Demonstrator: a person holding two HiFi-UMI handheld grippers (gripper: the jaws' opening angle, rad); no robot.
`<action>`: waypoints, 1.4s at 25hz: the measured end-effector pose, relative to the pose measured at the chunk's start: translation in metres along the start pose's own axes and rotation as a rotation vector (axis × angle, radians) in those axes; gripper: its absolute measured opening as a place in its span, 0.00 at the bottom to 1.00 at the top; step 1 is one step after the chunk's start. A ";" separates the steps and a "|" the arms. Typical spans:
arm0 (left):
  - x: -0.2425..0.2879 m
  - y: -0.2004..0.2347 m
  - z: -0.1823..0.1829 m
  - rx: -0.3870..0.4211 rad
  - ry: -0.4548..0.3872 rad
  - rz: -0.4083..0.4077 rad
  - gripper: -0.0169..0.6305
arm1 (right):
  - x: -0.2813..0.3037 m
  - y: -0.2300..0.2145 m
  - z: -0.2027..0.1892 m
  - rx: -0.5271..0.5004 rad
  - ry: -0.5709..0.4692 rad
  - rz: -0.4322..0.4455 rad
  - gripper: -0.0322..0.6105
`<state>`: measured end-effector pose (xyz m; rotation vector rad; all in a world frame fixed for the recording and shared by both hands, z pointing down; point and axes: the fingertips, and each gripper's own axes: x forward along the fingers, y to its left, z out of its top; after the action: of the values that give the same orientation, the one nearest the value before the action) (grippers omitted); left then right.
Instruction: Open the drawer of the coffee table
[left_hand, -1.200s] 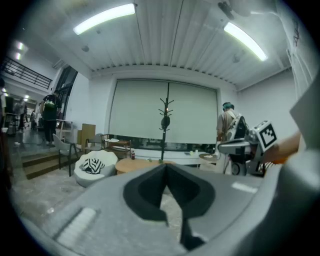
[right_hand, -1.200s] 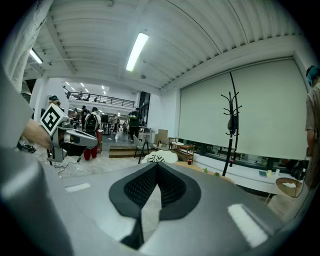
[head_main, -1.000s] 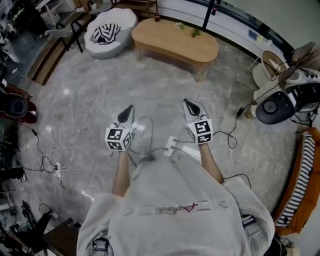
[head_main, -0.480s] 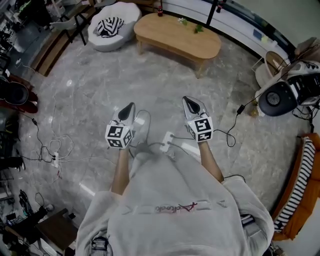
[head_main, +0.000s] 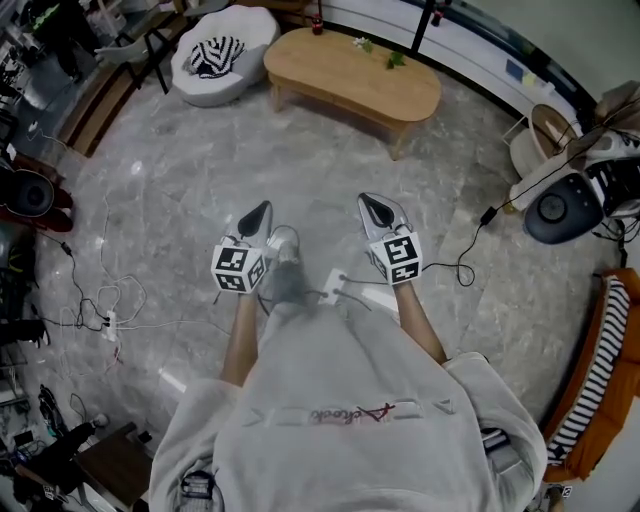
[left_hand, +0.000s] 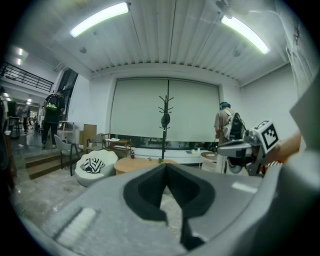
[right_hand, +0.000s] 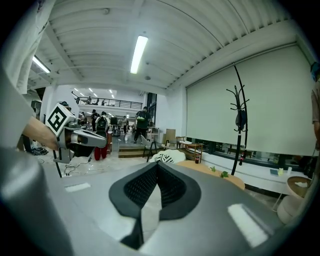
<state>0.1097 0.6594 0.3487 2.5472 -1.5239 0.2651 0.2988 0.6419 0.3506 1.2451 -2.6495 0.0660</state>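
Marble floor (head_main: 190, 190), coffee table (head_main: 350, 78), left claw (head_main: 258, 214) closed, right claw (head_main: 374, 207) closed, ceiling (left_hand: 170, 45) gripper-views only

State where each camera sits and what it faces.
Head view: on the head, looking steeply down at floor; sweater, forearms, left tool, right tool.
Left gripper view: on left tool, along its jaws toward coffee table; right hand shows.
Right gripper view: on right tool, same way; left hand shows.
Shared: coffee table, coat stand.
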 end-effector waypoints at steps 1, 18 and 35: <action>0.006 0.006 0.001 0.000 -0.001 -0.004 0.02 | 0.007 -0.003 0.001 -0.001 0.000 -0.003 0.05; 0.123 0.176 0.032 -0.034 0.004 -0.063 0.02 | 0.200 -0.045 0.045 -0.009 0.054 -0.047 0.05; 0.208 0.358 0.049 -0.082 0.003 -0.117 0.02 | 0.398 -0.053 0.086 -0.033 0.104 -0.084 0.05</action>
<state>-0.1068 0.3031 0.3661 2.5581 -1.3489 0.1878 0.0779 0.2956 0.3481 1.3039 -2.4980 0.0712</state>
